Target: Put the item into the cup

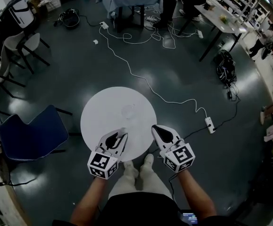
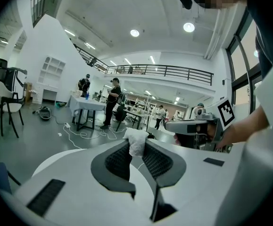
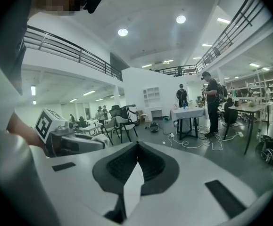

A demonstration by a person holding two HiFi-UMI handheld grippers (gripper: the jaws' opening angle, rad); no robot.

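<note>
A small white crumpled item is pinched between the tips of my left gripper, which is shut on it. In the head view the left gripper hovers over the near edge of the round white table, with the item at its tip. A clear cup stands near the table's middle, a short way beyond that tip. My right gripper is over the table's near right edge. Its jaws are shut with nothing between them.
A blue chair stands left of the table. A white cable and power strip run across the dark floor at the right. The person's legs and shoes are below the table's near edge. Other tables, chairs and people are farther off.
</note>
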